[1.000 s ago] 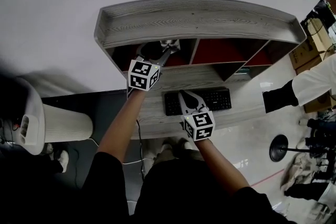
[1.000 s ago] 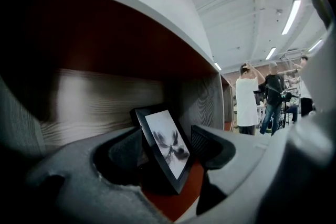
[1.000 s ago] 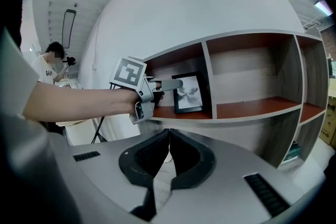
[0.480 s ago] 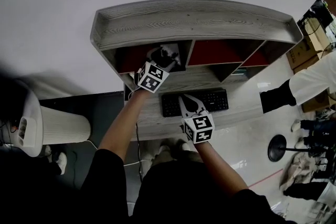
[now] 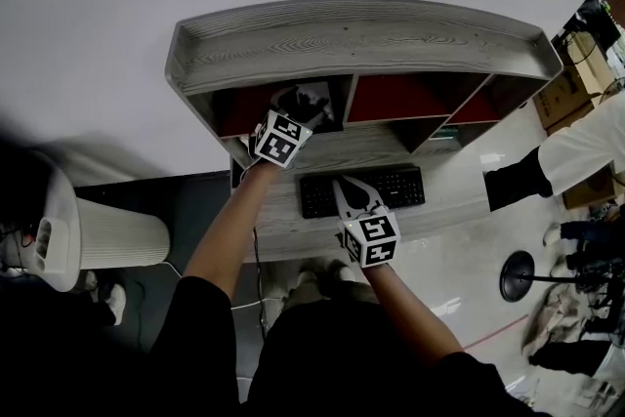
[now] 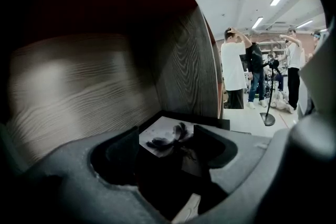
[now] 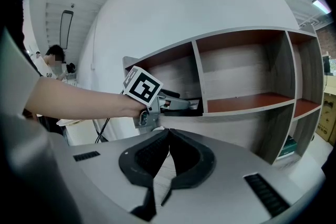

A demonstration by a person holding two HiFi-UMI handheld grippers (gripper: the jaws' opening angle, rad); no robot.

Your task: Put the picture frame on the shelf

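The picture frame [image 5: 314,101], black-edged with a dark flower print, sits in the left compartment of the grey wooden shelf [image 5: 361,39]. My left gripper [image 5: 293,110] reaches into that compartment. In the left gripper view the frame [image 6: 167,136] lies on the compartment floor between my left gripper's [image 6: 165,140] spread jaws, and the pads do not visibly press on it. My right gripper [image 5: 347,183] hovers shut and empty over the black keyboard [image 5: 395,186] on the desk. From the right gripper view, its closed tips [image 7: 168,132] point toward the shelf [image 7: 247,102] and the left gripper [image 7: 181,104].
A white ribbed cylinder [image 5: 107,231] stands on the floor at left. A person's white sleeve and dark glove [image 5: 562,166] reach in at right, near cardboard boxes [image 5: 576,73] and a round stand base [image 5: 518,276]. Several people [image 6: 233,76] stand beyond the shelf.
My left gripper moved deeper into the left compartment with the frame, and the frame now rests there. The right gripper stayed over the keyboard.
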